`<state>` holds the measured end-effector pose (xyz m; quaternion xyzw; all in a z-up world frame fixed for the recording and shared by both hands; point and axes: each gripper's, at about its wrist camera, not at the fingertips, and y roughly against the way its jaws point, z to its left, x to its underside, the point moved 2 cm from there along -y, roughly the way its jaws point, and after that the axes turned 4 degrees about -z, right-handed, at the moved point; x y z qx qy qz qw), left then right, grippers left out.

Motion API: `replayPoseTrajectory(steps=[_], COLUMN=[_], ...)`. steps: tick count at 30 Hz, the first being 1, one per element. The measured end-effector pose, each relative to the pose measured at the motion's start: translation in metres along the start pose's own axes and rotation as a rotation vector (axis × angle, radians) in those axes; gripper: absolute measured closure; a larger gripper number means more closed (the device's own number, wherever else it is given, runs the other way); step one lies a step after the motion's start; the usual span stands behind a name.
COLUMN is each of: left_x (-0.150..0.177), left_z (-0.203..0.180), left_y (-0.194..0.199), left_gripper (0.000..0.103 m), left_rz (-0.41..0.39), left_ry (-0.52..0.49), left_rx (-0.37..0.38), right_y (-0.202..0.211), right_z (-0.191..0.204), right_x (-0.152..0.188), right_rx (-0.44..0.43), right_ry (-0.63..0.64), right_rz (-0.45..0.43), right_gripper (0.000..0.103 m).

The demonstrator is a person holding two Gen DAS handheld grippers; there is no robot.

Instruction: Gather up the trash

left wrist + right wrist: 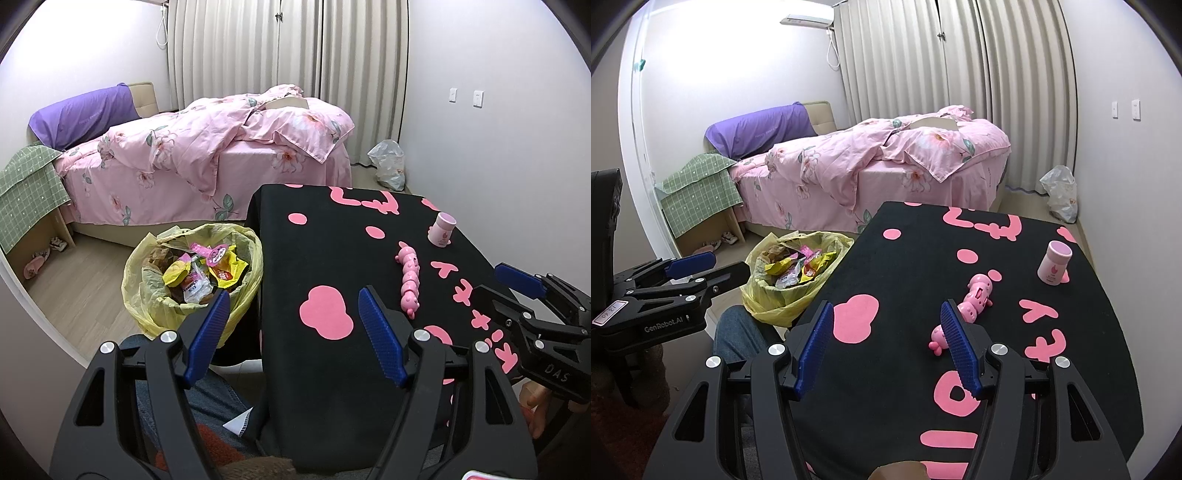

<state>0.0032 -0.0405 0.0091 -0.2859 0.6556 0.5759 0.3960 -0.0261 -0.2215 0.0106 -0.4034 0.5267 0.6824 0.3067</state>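
Observation:
A bin lined with a yellow bag (155, 295) stands on the floor left of the table, filled with wrappers (207, 269); it also shows in the right wrist view (764, 299). My left gripper (291, 314) is open and empty, at the table's left front edge near the bin. My right gripper (886, 332) is open and empty above the black cloth with pink shapes (905, 258). A pink caterpillar toy (975, 295) lies just beyond its right finger. A pink cup (1054, 264) stands further right.
A bed with pink floral bedding (221, 147) stands behind the table. A white plastic bag (388, 164) lies on the floor by the curtain. A green-cloth-covered shelf (26, 199) is at left. The person's knee (738, 332) is by the bin.

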Motion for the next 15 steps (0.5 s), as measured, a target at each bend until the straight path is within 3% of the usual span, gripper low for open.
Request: replayPoseTrajectory(steps=[9, 13, 15], left_x=[-0.008, -0.018, -0.022], left_z=[-0.002, -0.012, -0.021], left_y=[-0.014, -0.077, -0.118], left_gripper=[0.035, 0.035, 0.032], left_rz=[0.038, 0.134, 0.158], left_ry=[0.014, 0.03, 0.046], left_rx=[0.051, 0.093, 0.085], right_y=[0.001, -0.018, -0.05], right_z=[-0.013, -0.06, -0.083], right_x=[0.001, 0.002, 0.014], right_rx=[0.006, 0.002, 0.015], right_ry=[-0.013, -0.027, 0.016], right_rz=[-0.003, -0.016, 0.08], right_gripper=[0.046, 0.046, 0.046])
